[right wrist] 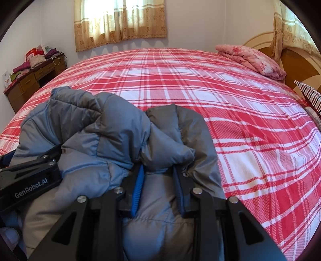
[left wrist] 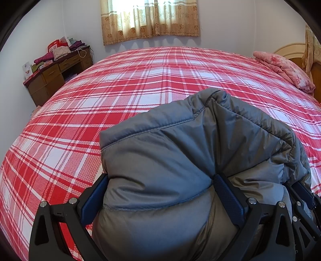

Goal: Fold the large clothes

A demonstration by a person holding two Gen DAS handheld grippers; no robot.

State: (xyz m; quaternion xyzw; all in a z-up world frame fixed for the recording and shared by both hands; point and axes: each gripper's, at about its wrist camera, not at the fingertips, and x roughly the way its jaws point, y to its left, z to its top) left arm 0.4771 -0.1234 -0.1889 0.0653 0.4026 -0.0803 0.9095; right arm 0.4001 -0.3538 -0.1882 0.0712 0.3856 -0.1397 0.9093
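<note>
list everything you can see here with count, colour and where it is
puffer jacket: 1, grey, bunched at the near edge of the bed, held in both claws
bed sheet: 1, red and white plaid, covering the bed
folded quilt: 1, pink floral, far right by the headboard
headboard: 1, wood
curtain: 1, beige floral, back wall
desk: 1, brown, far left, clothes piled on top
left claw: 1, black, shut on jacket
right claw: 1, black, shut on jacket

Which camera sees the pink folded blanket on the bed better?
The right wrist view. There the pink blanket lies whole against the headboard, in the upper right, its folded layers plain. The left wrist view shows the same blanket squeezed at the right edge, stretched by the lens.
</note>
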